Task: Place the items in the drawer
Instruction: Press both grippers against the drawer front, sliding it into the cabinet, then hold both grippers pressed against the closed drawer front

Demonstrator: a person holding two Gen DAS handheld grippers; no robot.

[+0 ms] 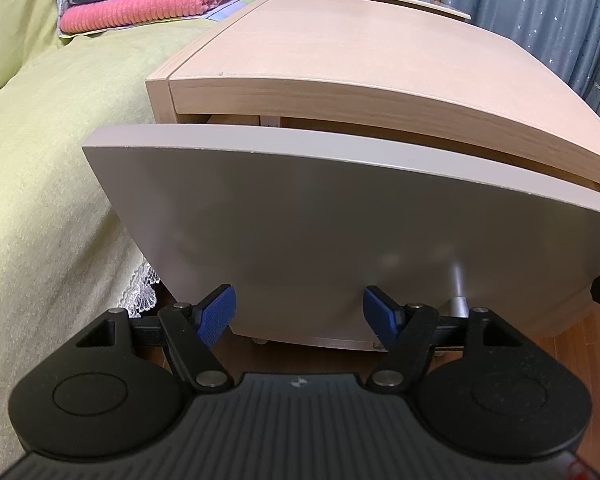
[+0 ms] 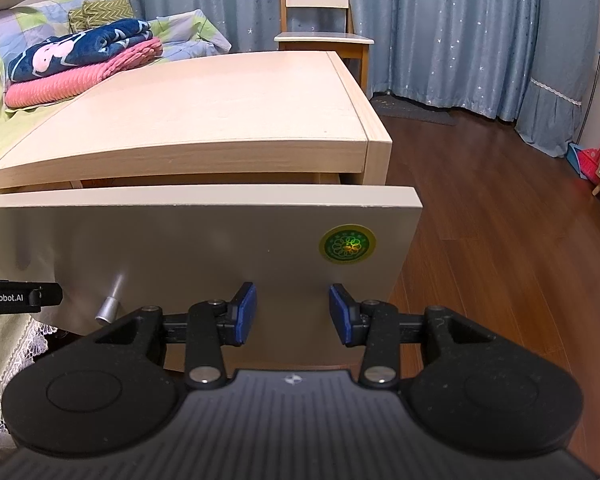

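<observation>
1. Pale wood forms the nightstand top [image 2: 204,120], which is bare; below it the grey drawer front [image 2: 204,248] stands slightly out from the carcass, a narrow gap showing along its upper edge.
2. My left gripper [image 1: 299,316] faces the drawer front low down, its blue pads [image 1: 216,314] apart and holding nothing.
3. My right gripper [image 2: 293,312] faces the same panel, its jaws likewise apart and empty; a round green sticker [image 2: 347,246] lies above it.
4. The metal knob [image 2: 108,312] projects from the panel between my two grippers: just right of the left one [image 1: 458,304], well left of the right one.
5. Step in hand, as I judge it: opening the drawer. No item to be stowed appears in either view, and the drawer's interior is hidden.
6. Next move, as I judge it: one gripper should shift sideways to the knob, close on it and pull straight back.
7. Edges: the bed [image 1: 48,184] with its lace trim lies close on the left, so little room exists there.
8. Open room: bare wooden floor [image 2: 500,248] lies to the right and behind, free for drawing the drawer outward.
</observation>
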